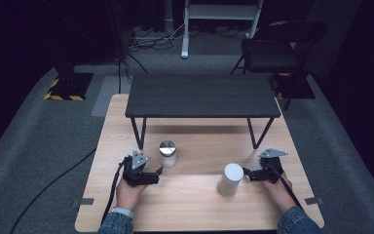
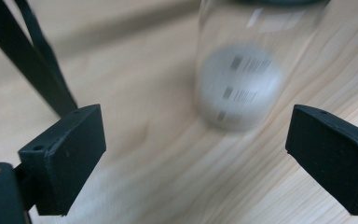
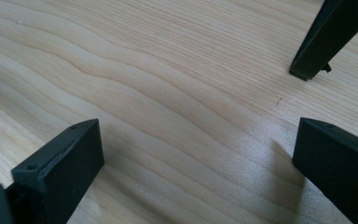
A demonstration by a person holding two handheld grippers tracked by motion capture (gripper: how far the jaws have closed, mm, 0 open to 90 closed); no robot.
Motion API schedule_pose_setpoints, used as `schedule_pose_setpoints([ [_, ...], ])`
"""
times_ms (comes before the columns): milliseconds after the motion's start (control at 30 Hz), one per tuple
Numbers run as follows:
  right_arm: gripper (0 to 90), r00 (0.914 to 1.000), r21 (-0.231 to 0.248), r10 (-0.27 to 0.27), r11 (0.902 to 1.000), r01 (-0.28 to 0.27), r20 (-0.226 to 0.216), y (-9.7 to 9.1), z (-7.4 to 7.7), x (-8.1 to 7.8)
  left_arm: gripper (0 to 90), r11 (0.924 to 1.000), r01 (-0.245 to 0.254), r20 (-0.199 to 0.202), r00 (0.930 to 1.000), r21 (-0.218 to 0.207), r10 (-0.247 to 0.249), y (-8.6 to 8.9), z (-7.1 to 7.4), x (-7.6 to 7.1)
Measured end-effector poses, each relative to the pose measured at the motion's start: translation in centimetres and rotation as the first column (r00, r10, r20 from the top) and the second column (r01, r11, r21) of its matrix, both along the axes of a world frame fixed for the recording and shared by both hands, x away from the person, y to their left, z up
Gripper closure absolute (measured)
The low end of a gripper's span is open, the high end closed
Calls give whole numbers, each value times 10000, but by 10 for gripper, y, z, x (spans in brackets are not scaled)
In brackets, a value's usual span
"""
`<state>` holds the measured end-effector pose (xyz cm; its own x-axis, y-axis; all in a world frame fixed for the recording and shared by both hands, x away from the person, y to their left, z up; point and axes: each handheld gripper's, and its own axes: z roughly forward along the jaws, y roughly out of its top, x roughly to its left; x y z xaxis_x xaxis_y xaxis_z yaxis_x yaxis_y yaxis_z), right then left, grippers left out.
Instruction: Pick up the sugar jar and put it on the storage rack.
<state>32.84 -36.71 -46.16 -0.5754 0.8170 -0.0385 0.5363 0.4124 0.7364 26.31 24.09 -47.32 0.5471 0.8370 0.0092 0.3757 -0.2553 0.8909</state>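
The left gripper (image 1: pixel 152 171) rests low on the wooden surface (image 1: pixel 195 204) with its jaws spread wide and nothing between them. In the left gripper view, the clear jar (image 2: pixel 247 70) stands upright ahead of the jaws at roughly 1 o'clock, apart from both pads. In the high view this glass jar with a metal lid (image 1: pixel 168 154) sits near the left gripper, at its 1 o'clock. The right gripper (image 1: pixel 251 174) also has its jaws wide and empty; the white cylinder (image 1: pixel 230 179) stands just beside it at 9 o'clock, not gripped.

Hazards from this position:

1. Off-centre approach. The jar lies right of the left jaws' midline. A straight advance would likely bring the right pad against the glass first and push or tip the jar.
2. Slip. Smooth, round glass offers little hold; a shallow or high grip could let it rotate or drop.
3. Obstruction. The leg (image 1: pixel 137 132) of the black raised shelf (image 1: pixel 202 95) stands at the jar's 10 o'clock; a wide swing could strike it.
4. Cross-contact. A careless move of the right gripper could topple the tall white cylinder.
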Motion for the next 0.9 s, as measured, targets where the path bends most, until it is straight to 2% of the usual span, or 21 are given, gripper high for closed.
schedule_pose_setpoints([
  [67, 13, 10000, 1, -2, 10000, 2, -4, 0, 0, 0, 57, 9984, 184, 576, 9982, -534, -153, 5, -5, -5],
  [133, 13, 10000, 9, 9, 10000, -9, -5, 0, 0, 0, 74, 9945, 433, 1081, 9936, -957, -329, 10, -11, -9],
  [167, 13, 10000, 9, 9, 10000, -9, -5, 0, 0, 0, 77, 9945, 433, 1081, 9936, -957, -329, 10, -11, -9],
  [200, 13, 10000, 8, 17, 10000, -17, -7, 0, 0, 0, 77, 9929, 576, 1415, 9890, -1043, -425, 11, -14, -11],
  [300, 13, 10000, 8, 17, 10000, -17, -8, 0, 0, 0, 77, 9934, 593, 1647, 9854, -978, -426, 9, -16, -12],
  [433, 13, 10000, 12, 14, 10000, -14, -8, 0, 0, 0, 80, 9907, 600, 1706, 9846, -1222, -386, 11, -19, -10],
  [667, 13, 10000, 19, -8, 10000, 8, -7, 0, 0, 0, 120, 9804, 890, 1653, 9844, -1757, -597, 16, -24, -3],
  [900, 13, 10000, 22, 5, 10000, -5, -7, 0, 0, 0, 131, 9787, 1248, 1744, 9800, -1629, -960, 9, -24, 8],
])
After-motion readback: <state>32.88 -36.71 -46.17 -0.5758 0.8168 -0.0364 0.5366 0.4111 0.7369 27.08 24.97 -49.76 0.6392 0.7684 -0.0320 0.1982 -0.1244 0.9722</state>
